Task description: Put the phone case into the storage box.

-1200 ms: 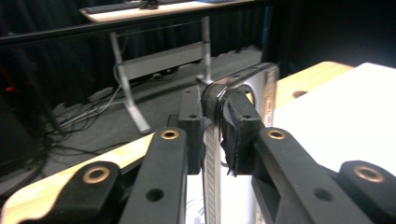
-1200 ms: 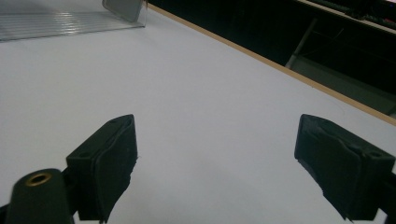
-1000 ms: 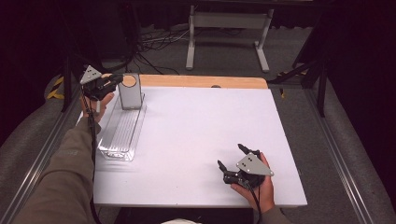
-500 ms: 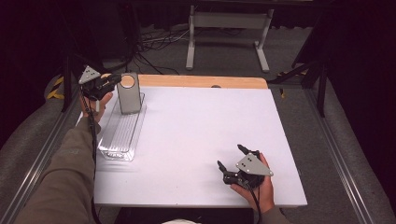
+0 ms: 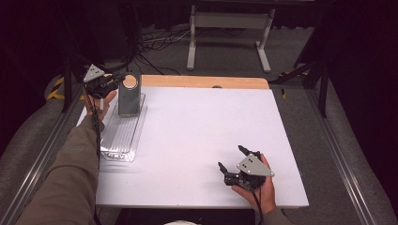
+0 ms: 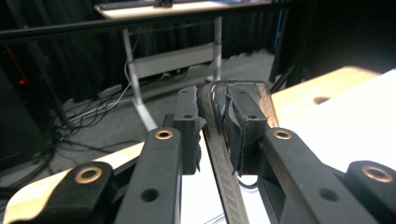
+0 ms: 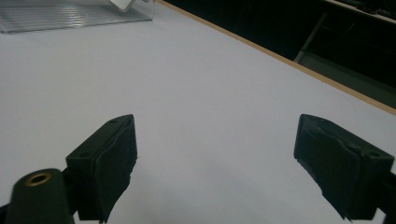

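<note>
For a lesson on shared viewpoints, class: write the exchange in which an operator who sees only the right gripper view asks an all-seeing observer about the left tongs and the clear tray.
Operator: Where are the left tongs?
Observer: The left tongs are at the far left corner of the table, against an upright grey plate.
Operator: Are they gripping it?
Observer: Yes. The left gripper view shows them shut on the plate's thin edge.
Operator: And the tray?
Observer: The tray lies along the table's left edge, and the plate stands at its far end.
</note>
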The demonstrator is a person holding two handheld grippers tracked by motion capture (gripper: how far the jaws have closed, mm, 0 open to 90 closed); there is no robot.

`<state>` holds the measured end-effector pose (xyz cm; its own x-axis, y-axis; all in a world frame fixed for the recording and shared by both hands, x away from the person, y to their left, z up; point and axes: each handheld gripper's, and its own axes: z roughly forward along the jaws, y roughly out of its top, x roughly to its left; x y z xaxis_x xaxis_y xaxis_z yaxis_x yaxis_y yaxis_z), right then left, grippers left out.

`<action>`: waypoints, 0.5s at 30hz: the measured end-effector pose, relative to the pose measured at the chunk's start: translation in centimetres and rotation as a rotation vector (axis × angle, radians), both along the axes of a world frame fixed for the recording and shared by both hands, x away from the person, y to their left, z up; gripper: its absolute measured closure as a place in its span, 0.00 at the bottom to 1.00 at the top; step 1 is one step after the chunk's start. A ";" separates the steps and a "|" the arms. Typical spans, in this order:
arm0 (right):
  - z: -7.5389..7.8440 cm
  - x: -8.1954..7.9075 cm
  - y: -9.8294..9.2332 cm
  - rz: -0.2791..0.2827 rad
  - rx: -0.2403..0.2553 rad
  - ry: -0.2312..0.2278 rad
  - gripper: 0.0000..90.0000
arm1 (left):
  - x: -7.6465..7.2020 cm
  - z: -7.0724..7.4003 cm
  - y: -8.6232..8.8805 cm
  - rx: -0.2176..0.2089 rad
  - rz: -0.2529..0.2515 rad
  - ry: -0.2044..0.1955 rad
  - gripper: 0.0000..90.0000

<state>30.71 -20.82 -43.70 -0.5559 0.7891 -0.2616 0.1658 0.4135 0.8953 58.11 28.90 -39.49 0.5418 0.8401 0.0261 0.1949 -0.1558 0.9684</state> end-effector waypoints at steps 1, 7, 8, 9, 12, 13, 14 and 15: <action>0.0 0.0 0.0 0.001 -0.001 0.000 0.16 | 0.1 -0.1 0.0 -0.003 0.006 -0.004 0.81; 0.1 -0.1 0.1 0.007 -0.002 -0.006 0.16 | 0.2 -0.4 0.5 -0.005 0.024 0.014 0.79; 0.2 -0.2 0.1 0.006 -0.001 -0.009 0.16 | 0.1 -0.4 0.5 -0.009 0.031 0.015 0.77; 0.2 -0.2 0.0 0.004 0.000 -0.009 0.16 | 0.2 -0.4 0.5 -0.001 0.034 0.013 0.76; 0.2 -0.2 0.1 0.004 0.004 -0.008 0.16 | 0.2 -0.4 0.4 0.006 0.036 0.017 0.77; 0.3 -0.2 0.0 0.005 0.003 -0.011 0.17 | 0.2 -0.5 0.4 0.003 0.034 0.022 0.77; 0.3 -0.3 0.0 0.008 0.000 -0.011 0.18 | 0.2 -0.5 0.5 0.002 0.047 0.017 0.79; 0.3 -0.3 0.0 0.008 -0.001 -0.011 0.18 | 0.1 -0.5 0.5 -0.004 0.047 0.019 0.77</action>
<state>30.39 -20.78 -43.38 -0.5593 0.7845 -0.2679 0.1530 0.4154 0.8967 58.22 29.38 -39.95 0.5021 0.8647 0.0124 0.2201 -0.1417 0.9651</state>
